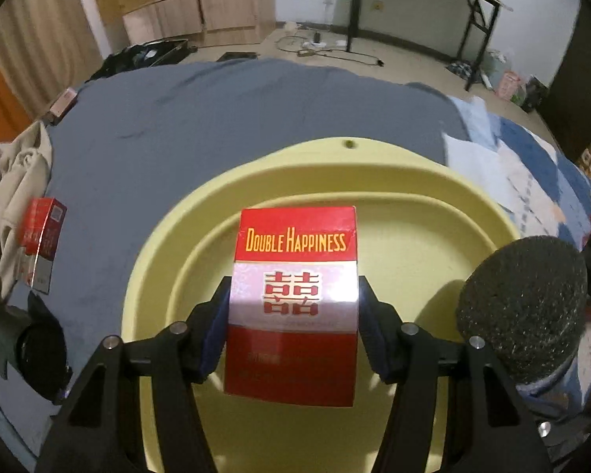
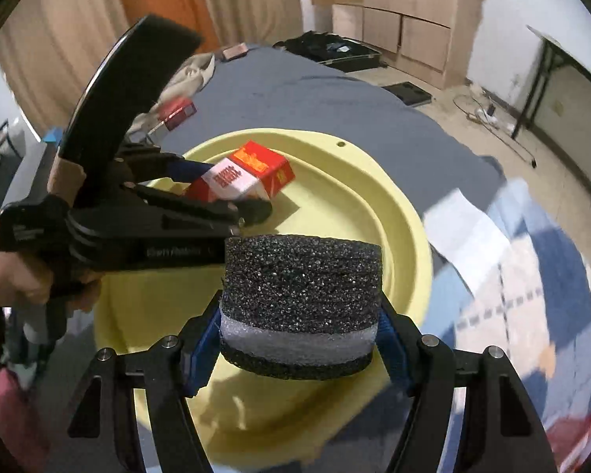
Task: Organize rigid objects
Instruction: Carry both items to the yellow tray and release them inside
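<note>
My left gripper point(image 1: 293, 315) is shut on a red and white "Double Happiness" box point(image 1: 295, 276) and holds it above the yellow basin point(image 1: 157, 244). In the right wrist view the same box point(image 2: 252, 171) sits between the left gripper's fingers point(image 2: 201, 201) over the basin point(image 2: 398, 216). My right gripper point(image 2: 299, 339) is shut on a black foam cylinder with a white band point(image 2: 301, 276), above the basin's near side. The cylinder point(image 1: 522, 307) also shows at the right of the left wrist view.
The basin rests on a grey bedsheet point(image 1: 169, 118). A second red box point(image 1: 41, 236) lies at the left by beige clothing point(image 1: 19, 173). A small pink box point(image 1: 63, 104) sits at the far left edge. A blue patterned quilt point(image 1: 524, 165) lies to the right.
</note>
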{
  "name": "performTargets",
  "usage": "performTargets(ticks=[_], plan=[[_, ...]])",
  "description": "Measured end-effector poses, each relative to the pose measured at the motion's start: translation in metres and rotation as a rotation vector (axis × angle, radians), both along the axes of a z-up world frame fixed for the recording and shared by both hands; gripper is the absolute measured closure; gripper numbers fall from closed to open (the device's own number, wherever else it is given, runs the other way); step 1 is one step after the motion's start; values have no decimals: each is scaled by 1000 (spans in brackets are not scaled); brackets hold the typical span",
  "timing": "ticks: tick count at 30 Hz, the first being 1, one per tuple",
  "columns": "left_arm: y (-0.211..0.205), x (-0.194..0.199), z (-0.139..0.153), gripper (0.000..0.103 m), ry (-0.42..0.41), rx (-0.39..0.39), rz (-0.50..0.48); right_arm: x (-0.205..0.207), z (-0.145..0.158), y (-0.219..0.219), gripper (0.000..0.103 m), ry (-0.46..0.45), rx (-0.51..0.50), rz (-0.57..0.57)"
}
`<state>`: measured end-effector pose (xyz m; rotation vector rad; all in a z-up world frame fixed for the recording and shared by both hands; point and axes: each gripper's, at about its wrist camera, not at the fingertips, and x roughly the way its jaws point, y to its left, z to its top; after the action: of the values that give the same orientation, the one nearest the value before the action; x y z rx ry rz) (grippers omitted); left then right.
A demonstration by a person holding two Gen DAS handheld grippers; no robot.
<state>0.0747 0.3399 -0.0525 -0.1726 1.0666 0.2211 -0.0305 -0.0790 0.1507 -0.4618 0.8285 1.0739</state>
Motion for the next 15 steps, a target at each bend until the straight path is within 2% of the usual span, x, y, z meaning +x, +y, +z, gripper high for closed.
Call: performTargets(ticks=[2,7,9,10,11,12,13,14,15], plan=[[5,1,-4,42,0,-48,10,-1,-4,16,34,-27,-20,14],[-1,1,-9,42,13,-5,-12,8,-23,46,34,-39,-86,42],[2,-4,-8,30,-2,-44,6,6,-26,53,33,-44,-89,52],[4,-7,-6,15,-17,-53,11,4,-26,53,31,-47,-90,56],[5,-11,-2,5,-46,-69,9,6,-29,63,25,-49,-91,62],[5,-16,3,3,-81,-85,-6,2,-29,65,20,-42,-84,79],[5,-20,8,2,-99,-85,-16,-1,-28,64,7,-38,-75,94],[5,-23,14,2,-111,-81,-17,-8,-25,64,1,-43,-58,114],[8,-26,21,2,-131,-86,-13,-10,-22,60,0,-49,-46,128]])
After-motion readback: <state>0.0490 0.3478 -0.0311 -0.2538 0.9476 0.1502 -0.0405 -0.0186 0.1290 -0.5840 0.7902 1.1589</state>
